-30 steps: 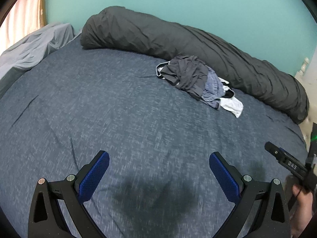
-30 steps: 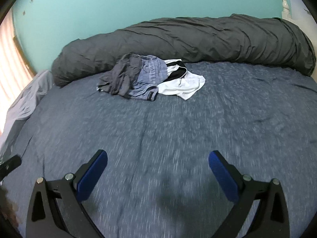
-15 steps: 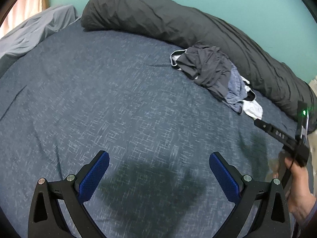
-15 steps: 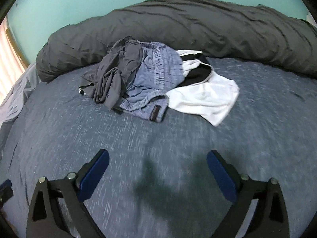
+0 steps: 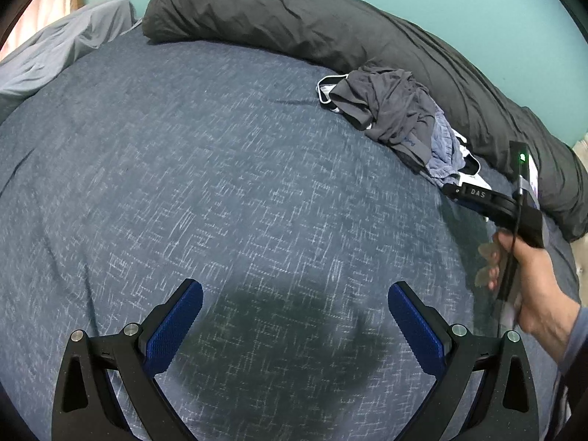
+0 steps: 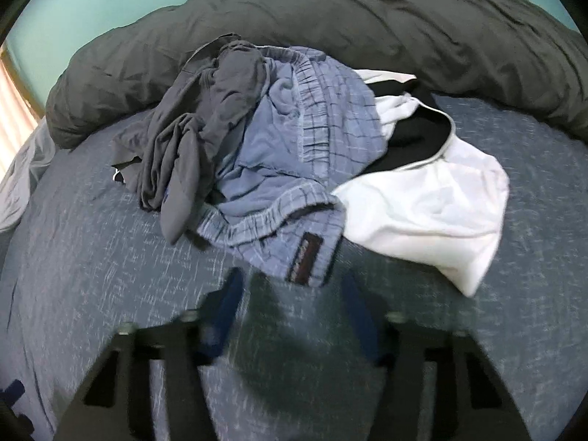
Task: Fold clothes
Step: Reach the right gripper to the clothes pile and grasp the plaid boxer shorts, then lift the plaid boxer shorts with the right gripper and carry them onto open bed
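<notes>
Black hand-held grippers with blue pads

The left gripper (image 5: 295, 325) had black arms, ribbed blue pads (image 5: 175, 325) and silver screws (image 5: 130, 329); the right hand (image 5: 533, 286) wore a blue sleeve (image 5: 577, 334).

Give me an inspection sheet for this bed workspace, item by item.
Surface: blue heathered bedsheet, wrinkled.
Job's things: pile of grey garment, blue plaid shorts and white garment, unfolded.
Clutter: rolled dark duvet; pale grey sheet at the edge.
Grippers: left gripper open, empty, over bare sheet; right gripper blurred, jaws have just been closing, nothing between them, just short of the shorts.
Cables: black cable on the right gripper.
Surroundings: teal wall.
</notes>
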A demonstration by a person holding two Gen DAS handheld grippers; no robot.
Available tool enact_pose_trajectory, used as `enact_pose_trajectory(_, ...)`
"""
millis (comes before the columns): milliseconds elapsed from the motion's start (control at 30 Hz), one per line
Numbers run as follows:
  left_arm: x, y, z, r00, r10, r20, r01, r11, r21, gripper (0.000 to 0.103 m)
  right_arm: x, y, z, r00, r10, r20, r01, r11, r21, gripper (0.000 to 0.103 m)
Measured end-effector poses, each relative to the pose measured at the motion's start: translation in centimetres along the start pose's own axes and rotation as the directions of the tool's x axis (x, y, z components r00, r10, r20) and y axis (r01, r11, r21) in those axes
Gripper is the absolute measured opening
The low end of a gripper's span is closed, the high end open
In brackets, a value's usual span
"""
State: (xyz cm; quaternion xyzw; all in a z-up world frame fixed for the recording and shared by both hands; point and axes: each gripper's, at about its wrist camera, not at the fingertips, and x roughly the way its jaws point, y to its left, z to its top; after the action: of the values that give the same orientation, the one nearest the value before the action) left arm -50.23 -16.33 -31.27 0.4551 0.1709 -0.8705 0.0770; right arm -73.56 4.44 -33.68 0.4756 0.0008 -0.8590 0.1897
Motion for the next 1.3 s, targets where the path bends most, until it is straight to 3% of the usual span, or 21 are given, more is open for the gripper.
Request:
enact_pose_trajectory(33,0.0,0.2,-0.1,1.0,0.001,-0.001,-0.001,1.0,-0.001,0.103,0.3,0.0,0.1,1.0,-0.003,-0.007,0.003,1.0,-0.002,0.036)
enact_pose_trajectory(67,0.1,0.3,-0.1,1.0,0.002,-0.002,-0.002,1.0,-0.001,0.103,0.6,0.0,0.2,1.0,-0.008,-0.019,0.008,1.0,-0.001,0.026)
enact_pose_trajectory(233,0.1,0.8,-0.3,1.0,0.004,-0.001,-0.004,1.0,-0.008,0.103,-0.6,0.0,0.5,0.999,0.022,0.026,-0.022,1.0,0.005,0.021)
enact_pose_trajectory(400,-1.0,0.8,-0.7,1.0,0.003,0.009,-0.003,1.0,-0.008,0.103,-4.3,0.2,0.8,0.99,0.075,0.119,-0.076,0.997,0.001,0.02)
enact_pose_trajectory(567,-3.5,0.5,-1.0,0.999,-0.004,0.034,0.005,1.0,-0.005,0.103,-10.2,0.7,2.7,0.963,0.134,0.236,-0.137,0.991,-0.004,0.018)
enact_pose_trajectory(900,-10.4,-0.6,-0.9,0.995,-0.011,0.1,0.011,1.0,0.002,0.103,-24.8,2.2,7.3,0.896,0.151,0.418,-0.148,0.988,-0.041,0.015)
enact_pose_trajectory(1067,-13.9,-1.5,-2.1,0.99,-0.029,0.135,0.027,1.0,0.013,0.103,-30.3,2.9,5.5,0.877,0.182,0.444,-0.158,0.983,-0.09,0.015)
enact_pose_trajectory(1300,-17.0,-2.3,-6.0,0.984,-0.054,0.172,0.048,0.998,0.042,0.103,-35.8,3.2,-1.1,0.859,0.246,0.449,-0.206,0.969,-0.137,0.014)
